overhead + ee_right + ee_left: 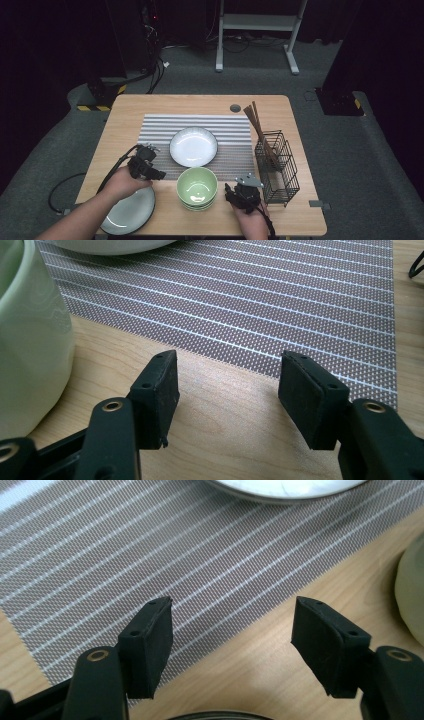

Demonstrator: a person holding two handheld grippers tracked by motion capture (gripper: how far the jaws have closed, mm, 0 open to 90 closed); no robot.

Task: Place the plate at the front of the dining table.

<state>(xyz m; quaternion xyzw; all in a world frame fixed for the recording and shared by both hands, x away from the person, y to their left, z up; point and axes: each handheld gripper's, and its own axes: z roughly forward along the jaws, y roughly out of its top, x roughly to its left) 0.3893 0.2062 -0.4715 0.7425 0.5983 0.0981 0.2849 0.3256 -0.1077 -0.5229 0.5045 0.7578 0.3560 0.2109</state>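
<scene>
Left gripper (pixel 148 156) and right gripper (pixel 239 192) both stood with jaws apart, gripping nothing. Green bowls (pixel 197 187), stacked, sat between them, just left of the right gripper, on bare table (pixel 130 107) beside the striped mat (pixel 235 125). Judged glazed ceramic: stiff, heavy, slippery, breakable; best pinched at the rim.

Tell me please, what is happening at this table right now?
A person sits at a wooden table with a claw in each hand. The left claw and the right claw are both open and hold nothing. They hover on either side of a green bowl. A white plate lies on a striped mat, a grey plate lies near the front edge, and a wire rack holds chopsticks.
</scene>
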